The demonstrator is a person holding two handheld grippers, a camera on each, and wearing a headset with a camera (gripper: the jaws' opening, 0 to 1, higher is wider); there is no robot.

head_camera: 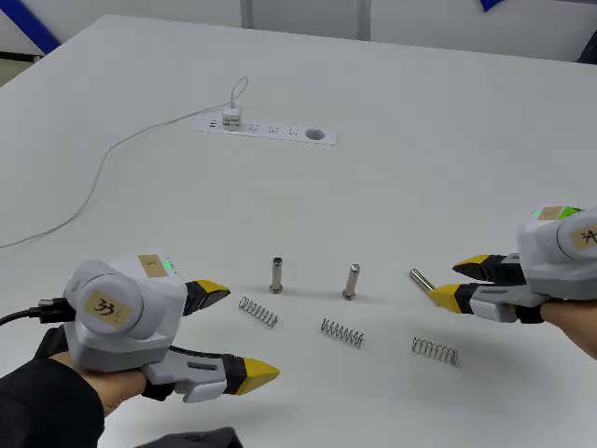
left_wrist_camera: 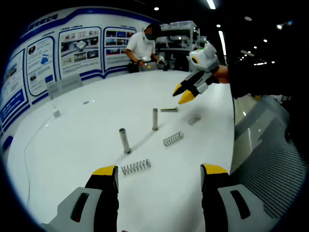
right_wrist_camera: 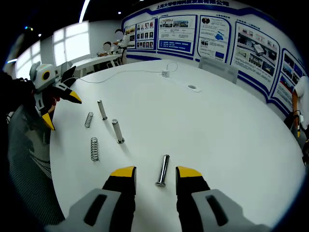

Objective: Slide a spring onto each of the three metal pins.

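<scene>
Yellow-tipped left claw [head_camera: 250, 332], labelled "33", gapes wide; right claw [head_camera: 446, 280] stands apart beside a fallen pin [head_camera: 421, 278].

the white table [head_camera: 420, 121] bears three springs [head_camera: 342, 332], three pins [head_camera: 352, 280] (one lying flat) and a power strip [head_camera: 266, 129].

Black sleeve [head_camera: 37, 411]; grey, yellow-tipped left gripper [head_camera: 249, 330]
</scene>
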